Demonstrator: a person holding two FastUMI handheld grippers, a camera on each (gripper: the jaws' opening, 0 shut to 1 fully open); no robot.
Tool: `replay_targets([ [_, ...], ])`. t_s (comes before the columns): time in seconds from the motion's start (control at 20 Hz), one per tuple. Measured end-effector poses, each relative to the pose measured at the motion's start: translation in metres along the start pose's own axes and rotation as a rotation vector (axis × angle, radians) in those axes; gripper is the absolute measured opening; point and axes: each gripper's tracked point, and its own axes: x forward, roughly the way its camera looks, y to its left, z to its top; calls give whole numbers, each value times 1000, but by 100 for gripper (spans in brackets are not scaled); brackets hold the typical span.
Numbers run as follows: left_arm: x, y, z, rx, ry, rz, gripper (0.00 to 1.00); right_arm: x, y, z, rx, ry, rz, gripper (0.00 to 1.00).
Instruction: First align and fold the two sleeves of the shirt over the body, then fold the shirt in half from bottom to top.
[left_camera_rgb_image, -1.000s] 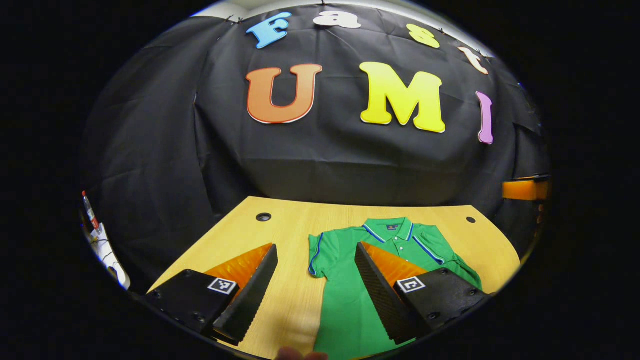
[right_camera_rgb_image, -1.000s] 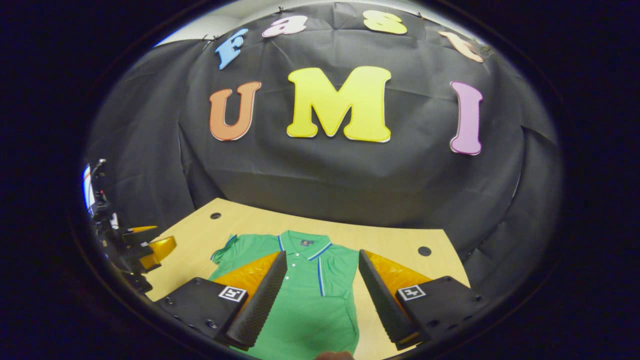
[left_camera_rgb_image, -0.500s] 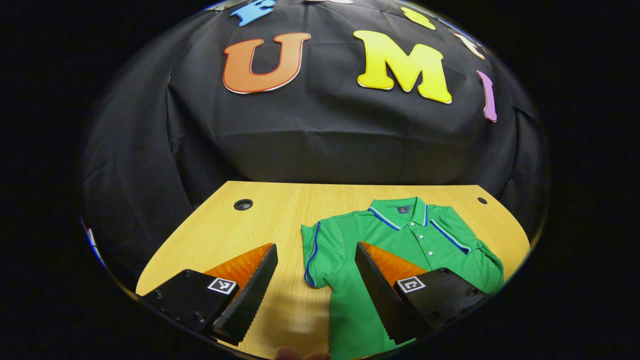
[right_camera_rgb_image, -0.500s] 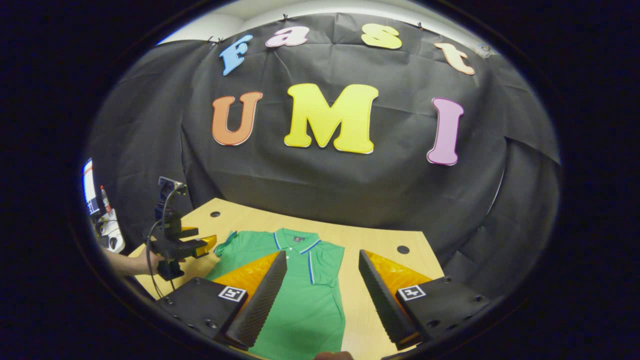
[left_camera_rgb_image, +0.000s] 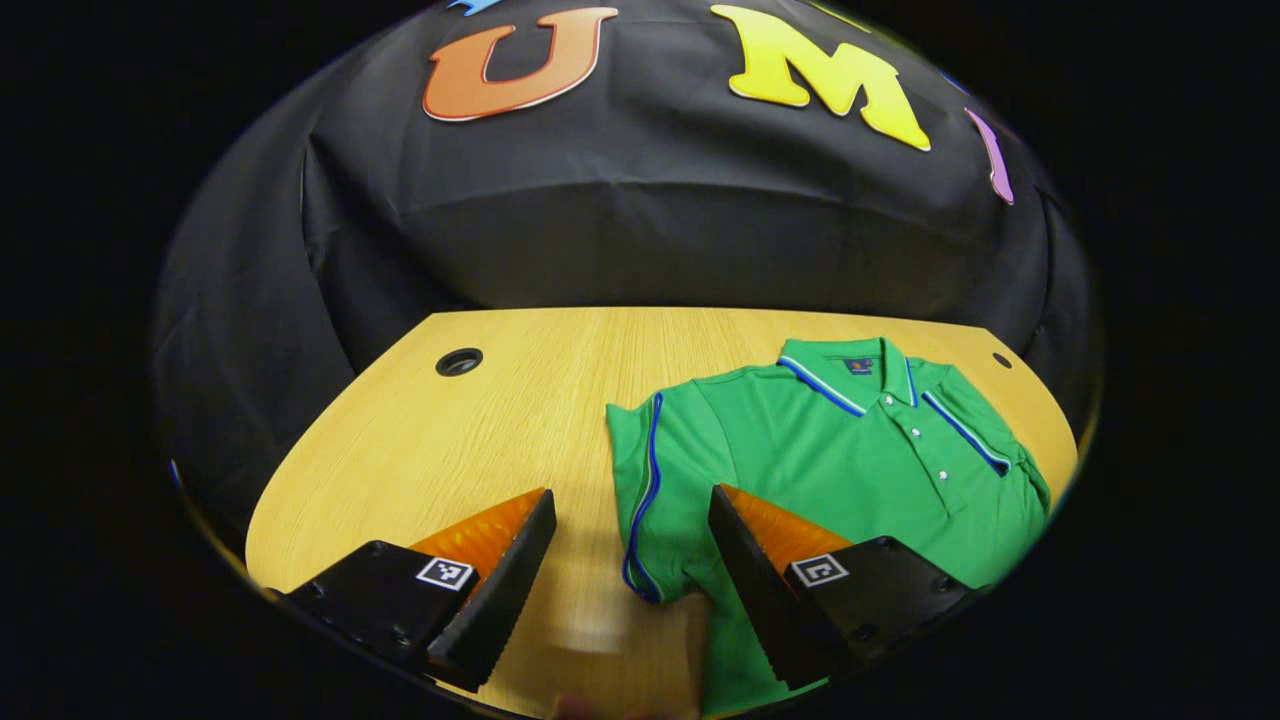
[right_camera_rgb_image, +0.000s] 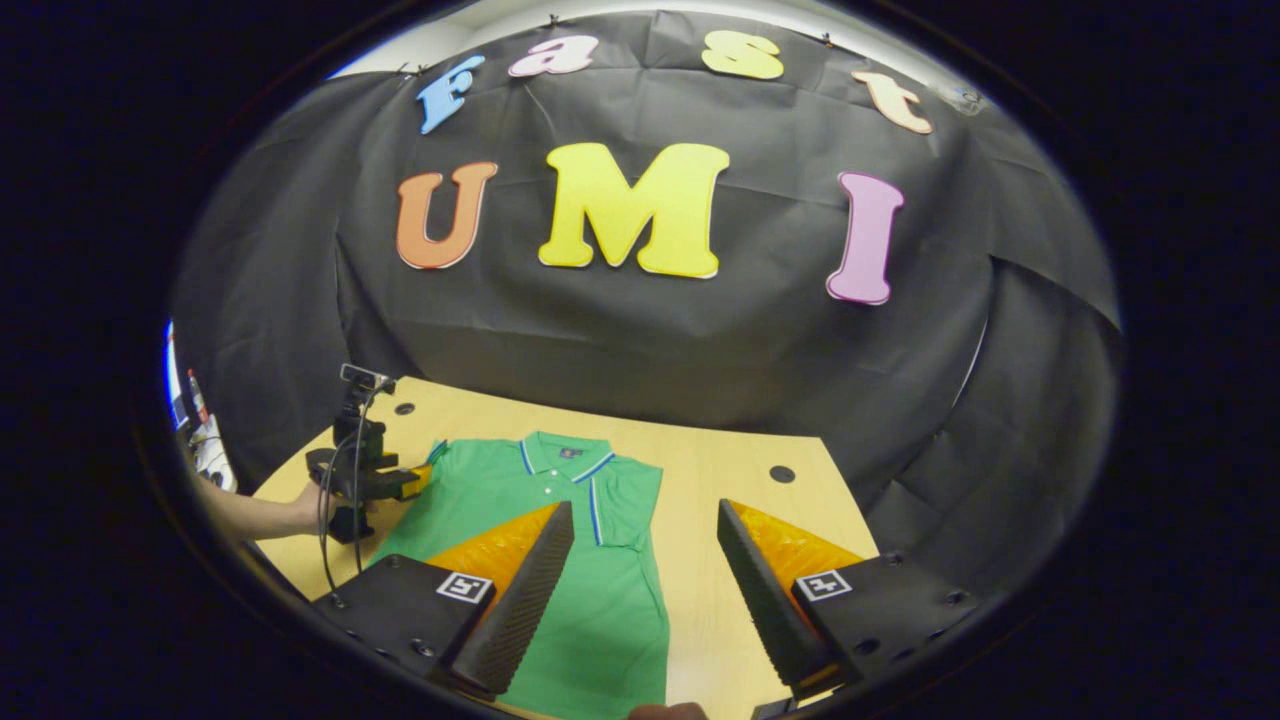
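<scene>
Left gripper view has my left gripper (left_camera_rgb_image: 628, 545) hanging over the light wooden bench (left_camera_rgb_image: 450, 450), fingers spread wide apart and nothing between them. Right ahead of it lies the green short-sleeved polo shirt with blue-and-white trim (left_camera_rgb_image: 820, 440), flat on the bench, collar at the far end, buttons showing. Its near sleeve with the blue-piped hem (left_camera_rgb_image: 645, 490) sits just ahead of the gap between my fingers, a little toward the right finger, whose tip overlaps the cloth in this view; I can't tell if it touches. A round dark cable hole (left_camera_rgb_image: 459, 361) is well off to the far left of the gripper, and another small one (left_camera_rgb_image: 1001, 360) sits far right past the collar.

Right gripper view: my right gripper (right_camera_rgb_image: 645, 560) is also released, fingers wide, empty. The shirt (right_camera_rgb_image: 560, 520) runs under and ahead of its left finger, the shirt's side edge falling in the gap, bare bench (right_camera_rgb_image: 720, 480) ahead of the right finger. Far off to the left, my left gripper (right_camera_rgb_image: 400, 482) is at the shirt's far sleeve, held by my hand (right_camera_rgb_image: 310, 512), cable trailing from it.
</scene>
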Motion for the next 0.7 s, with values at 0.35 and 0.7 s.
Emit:
replay_targets([
  [0.35,18,2,-6,25,71,-37,63,10,0,-10,45,33,-2,92],
  [0.7,14,-7,12,82,67,-77,10,10,4,-24,63,47,14,94],
])
